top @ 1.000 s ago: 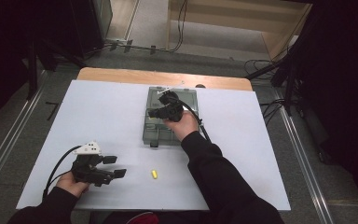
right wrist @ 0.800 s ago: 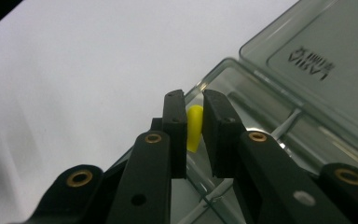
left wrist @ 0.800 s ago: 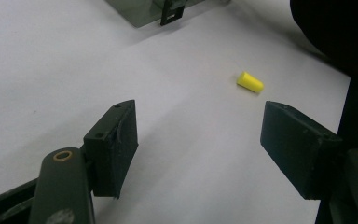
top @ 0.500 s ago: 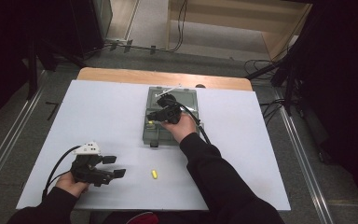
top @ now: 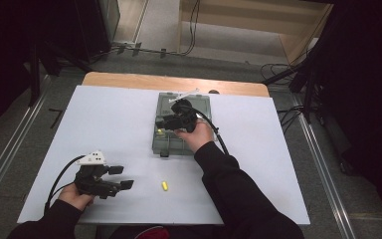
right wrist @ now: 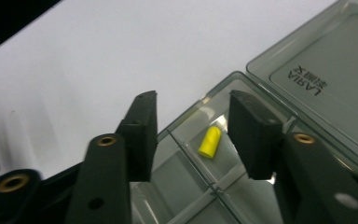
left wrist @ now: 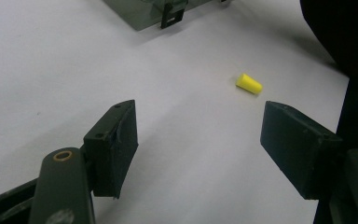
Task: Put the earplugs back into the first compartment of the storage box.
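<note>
A grey see-through compartment box (top: 203, 130) lies open at mid-table, its lid (right wrist: 326, 70) folded back. My right gripper (top: 160, 123) hovers over the box's left side. Its jaws (right wrist: 193, 112) have just been opening and now stand apart. A yellow earplug (right wrist: 210, 142) lies free in the compartment below them, untouched by the pads. A second yellow earplug (top: 164, 185) lies on the white table (top: 104, 119) near the front. My left gripper (top: 123, 177) rests low at the front left, open and empty, and this plug (left wrist: 249, 83) lies ahead of its jaws (left wrist: 198, 126).
The box's black front latch (left wrist: 170, 16) juts toward the table's front. A wooden strip (top: 129, 79) runs along the table's far edge, with cables and dark stands on the floor beyond. The person's right sleeve (top: 238, 194) crosses the front right of the table.
The right hand has shifted a little over the box. The left gripper and the plug on the table have kept still.
</note>
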Available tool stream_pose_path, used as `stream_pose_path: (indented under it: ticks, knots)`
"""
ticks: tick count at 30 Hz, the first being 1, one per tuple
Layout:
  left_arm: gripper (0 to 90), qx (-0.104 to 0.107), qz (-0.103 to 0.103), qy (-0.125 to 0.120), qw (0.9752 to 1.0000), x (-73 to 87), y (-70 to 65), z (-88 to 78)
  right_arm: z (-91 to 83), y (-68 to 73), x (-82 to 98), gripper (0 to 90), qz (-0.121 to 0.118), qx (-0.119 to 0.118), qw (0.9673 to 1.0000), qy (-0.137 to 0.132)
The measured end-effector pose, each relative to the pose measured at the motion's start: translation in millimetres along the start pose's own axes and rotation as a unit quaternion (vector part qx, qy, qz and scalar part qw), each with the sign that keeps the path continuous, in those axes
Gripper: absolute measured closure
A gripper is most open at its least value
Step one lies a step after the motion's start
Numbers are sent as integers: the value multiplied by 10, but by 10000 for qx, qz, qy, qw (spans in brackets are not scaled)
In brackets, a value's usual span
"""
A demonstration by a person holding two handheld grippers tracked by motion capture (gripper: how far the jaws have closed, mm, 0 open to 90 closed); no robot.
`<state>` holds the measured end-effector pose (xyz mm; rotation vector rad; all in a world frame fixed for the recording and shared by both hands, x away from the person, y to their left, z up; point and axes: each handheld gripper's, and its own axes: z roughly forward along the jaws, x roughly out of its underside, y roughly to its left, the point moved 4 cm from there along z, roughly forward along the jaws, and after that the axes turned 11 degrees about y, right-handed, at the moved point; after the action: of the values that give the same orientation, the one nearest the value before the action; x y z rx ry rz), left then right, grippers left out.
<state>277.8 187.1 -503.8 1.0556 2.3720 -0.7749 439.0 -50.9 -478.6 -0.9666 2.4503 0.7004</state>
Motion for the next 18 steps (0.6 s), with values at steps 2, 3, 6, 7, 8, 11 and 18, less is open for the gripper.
stream_pose_path:
  ticks: [2,3,6,7,8,11,18]
  knots:
    - [274,-16,33,-3,10000,-6,3,-5,-37,16,19,407,-18,-121,9999,-100]
    - [274,-6,33,-13,10000,-11,-1,-6,-61,28,31,396,10,-210,9997,-142]
    - [274,39,60,-1,10000,-24,-3,-5,-132,65,61,367,-4,-274,9995,-152]
    - [274,30,36,-17,10000,-30,-6,2,-159,77,68,358,-44,-304,9994,-185]
    - [275,37,35,-23,10000,-35,-3,8,-189,92,74,359,-45,-299,9993,-213]
    - [275,65,65,-15,10000,-56,3,19,-280,111,90,344,-116,-282,9991,-303]
    - [274,68,77,-17,9999,-96,34,14,-430,121,207,317,-104,-240,9990,-350]
